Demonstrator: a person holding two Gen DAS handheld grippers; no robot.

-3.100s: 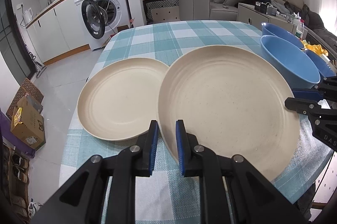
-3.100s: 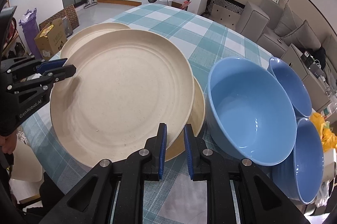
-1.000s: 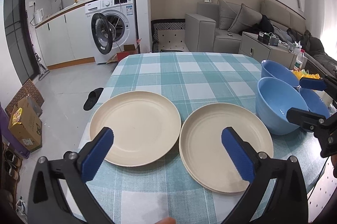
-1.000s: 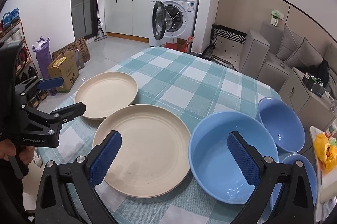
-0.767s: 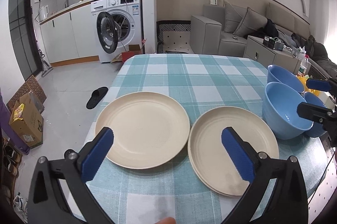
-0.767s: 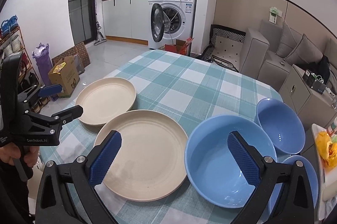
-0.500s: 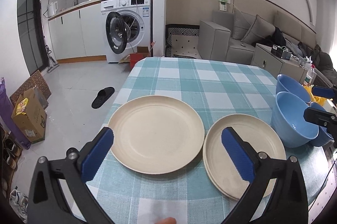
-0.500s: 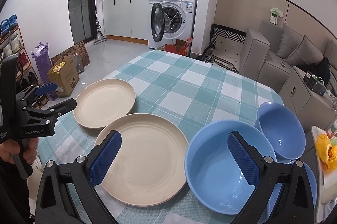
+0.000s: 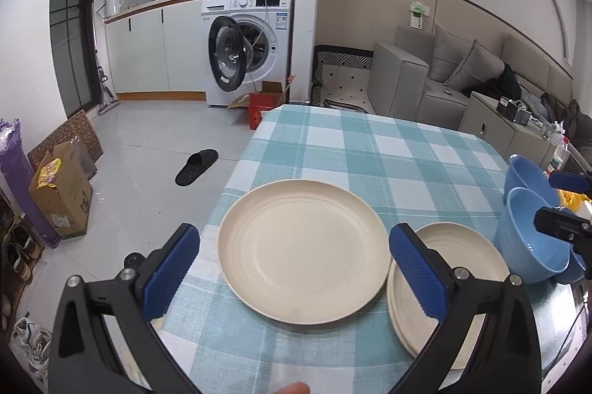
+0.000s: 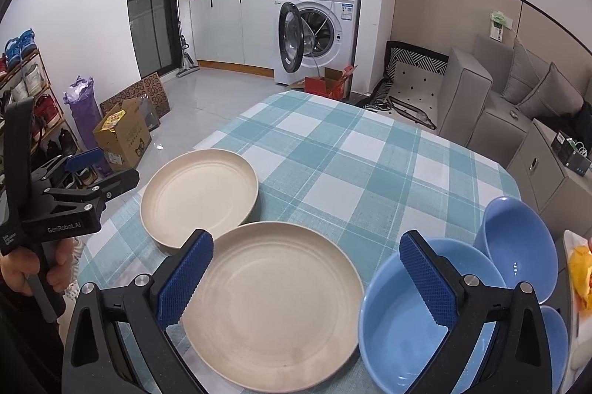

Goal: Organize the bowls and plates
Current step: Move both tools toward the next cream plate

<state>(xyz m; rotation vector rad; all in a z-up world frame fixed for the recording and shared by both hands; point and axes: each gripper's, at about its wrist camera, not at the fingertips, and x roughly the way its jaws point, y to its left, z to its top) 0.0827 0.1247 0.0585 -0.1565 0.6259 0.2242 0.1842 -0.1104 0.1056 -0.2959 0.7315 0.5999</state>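
Observation:
A single cream plate (image 9: 303,253) lies on the checked tablecloth; it also shows in the right wrist view (image 10: 198,194). To its right is a stack of two cream plates (image 9: 458,268), seen in the right wrist view (image 10: 273,305) too. Three blue bowls stand at the right: a large one (image 10: 410,323), one behind it (image 10: 518,238) and one partly hidden (image 10: 555,342). My left gripper (image 9: 294,271) is open and empty, raised above the single plate. My right gripper (image 10: 305,279) is open and empty, raised above the stack.
The table (image 9: 370,149) has its left edge beside open floor with a slipper (image 9: 196,166) and a cardboard box (image 9: 61,190). A washing machine (image 9: 248,49) with its door open stands behind. A sofa (image 9: 444,79) is at the back right.
Both grippers let go of the plate they held, leaving it on the stack, and opened wide. Both then drew back and up; the left one swung left over the single plate.

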